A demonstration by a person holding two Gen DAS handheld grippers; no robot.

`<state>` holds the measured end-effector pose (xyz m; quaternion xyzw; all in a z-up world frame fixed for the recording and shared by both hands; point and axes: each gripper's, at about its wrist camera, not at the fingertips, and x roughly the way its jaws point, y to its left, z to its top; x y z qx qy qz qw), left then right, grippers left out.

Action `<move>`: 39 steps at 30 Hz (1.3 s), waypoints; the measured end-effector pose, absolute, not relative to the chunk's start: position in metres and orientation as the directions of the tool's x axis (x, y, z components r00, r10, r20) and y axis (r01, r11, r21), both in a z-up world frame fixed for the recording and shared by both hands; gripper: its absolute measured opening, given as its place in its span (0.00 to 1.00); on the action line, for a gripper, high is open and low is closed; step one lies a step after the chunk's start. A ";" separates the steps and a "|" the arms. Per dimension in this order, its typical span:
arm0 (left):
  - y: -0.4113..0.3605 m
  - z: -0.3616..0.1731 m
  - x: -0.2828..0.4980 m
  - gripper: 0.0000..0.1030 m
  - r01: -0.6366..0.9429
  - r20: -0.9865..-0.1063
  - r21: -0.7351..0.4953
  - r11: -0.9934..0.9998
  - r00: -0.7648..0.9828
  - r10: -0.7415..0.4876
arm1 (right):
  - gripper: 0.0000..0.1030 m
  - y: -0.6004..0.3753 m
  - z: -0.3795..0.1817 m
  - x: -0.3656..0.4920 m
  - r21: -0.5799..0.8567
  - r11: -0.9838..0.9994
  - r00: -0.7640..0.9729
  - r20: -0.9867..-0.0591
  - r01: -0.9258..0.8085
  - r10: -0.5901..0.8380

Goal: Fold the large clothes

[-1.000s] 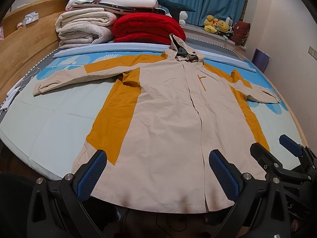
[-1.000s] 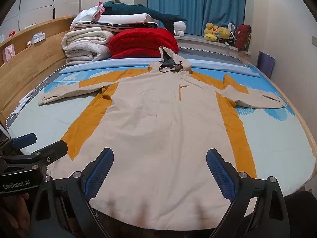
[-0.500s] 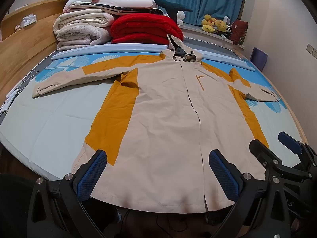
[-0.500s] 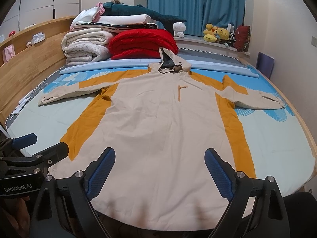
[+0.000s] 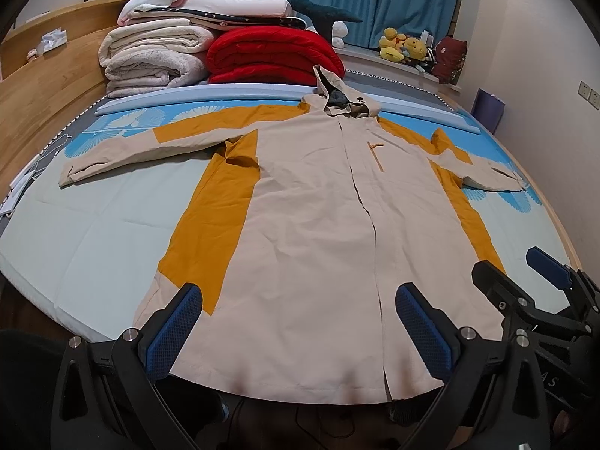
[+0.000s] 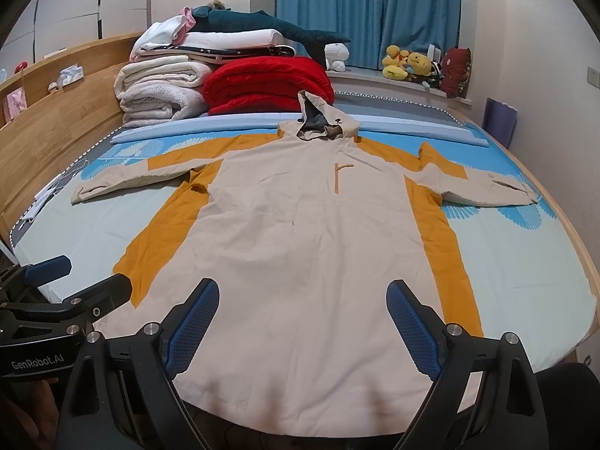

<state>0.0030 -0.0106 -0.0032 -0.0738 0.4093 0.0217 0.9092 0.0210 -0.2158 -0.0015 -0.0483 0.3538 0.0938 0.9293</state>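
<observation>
Left tool [image 5: 298, 330] and right tool [image 6: 302, 324] both stood spread wide, grasping nothing, above the hem of the beige-and-orange hooded coat [image 5: 318, 225] lying flat on the bed [image 5: 93, 232]. Only the right view showed "GenRobot.AI" lettering on the left tool's body.

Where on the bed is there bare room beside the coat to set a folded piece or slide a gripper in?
Bare sheet lies left of the coat, between its left sleeve and the bed's near edge, and right of it below the right sleeve. The head end is crowded: white blankets and red quilt. The left gripper and right gripper are open.
</observation>
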 end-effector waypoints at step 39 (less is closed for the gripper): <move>0.011 0.026 0.063 0.37 -0.135 -0.667 -0.030 0.990 0.740 0.081 | 0.73 -0.244 0.019 0.071 0.004 0.979 0.752 -0.640 -0.202 0.158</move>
